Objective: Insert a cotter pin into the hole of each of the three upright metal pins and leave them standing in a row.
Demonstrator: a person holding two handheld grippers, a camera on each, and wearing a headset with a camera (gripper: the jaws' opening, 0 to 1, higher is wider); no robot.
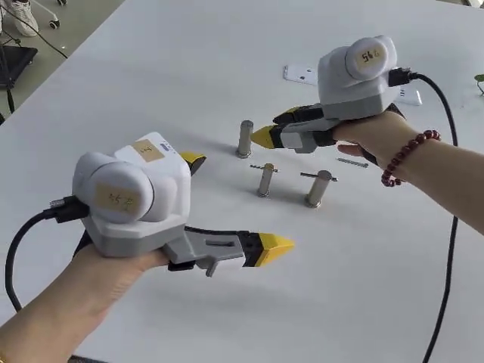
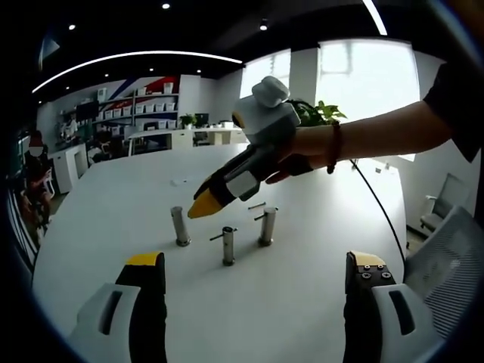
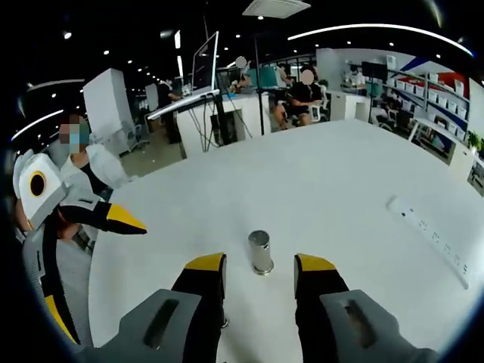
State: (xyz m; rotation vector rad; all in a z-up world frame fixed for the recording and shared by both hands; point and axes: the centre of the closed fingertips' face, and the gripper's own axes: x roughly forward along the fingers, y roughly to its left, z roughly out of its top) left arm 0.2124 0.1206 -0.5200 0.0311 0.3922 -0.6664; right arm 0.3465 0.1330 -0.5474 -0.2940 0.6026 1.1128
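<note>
Yellow-tipped, grey and white, at the near left of the white bench: left hand-held gripper, spread wide open and gripping nothing. Probably parked there to stay clear of the row yet ready to steady a pin. Next along, toward mid-bench: leftmost short upright steel pin, apparently bare at the hole, so judged the one not yet done. Just beside it, angled in from the right: yellow-tipped right hand-held gripper, seen parted in its own view, framing that pin a little ahead, with nothing visible in its grip. Pointed so, likely to line up on the hole. Then middle upright steel pin, crossed near the top by a thin wire cotter pin. Right of that, third upright steel pin, likewise crossed by a second cotter pin. All three upright, apart, in a loose row. Farther right, under the right wrist: loose thin cotter pin, flat on the bench, close at hand, presumably for the bare pin.
</note>
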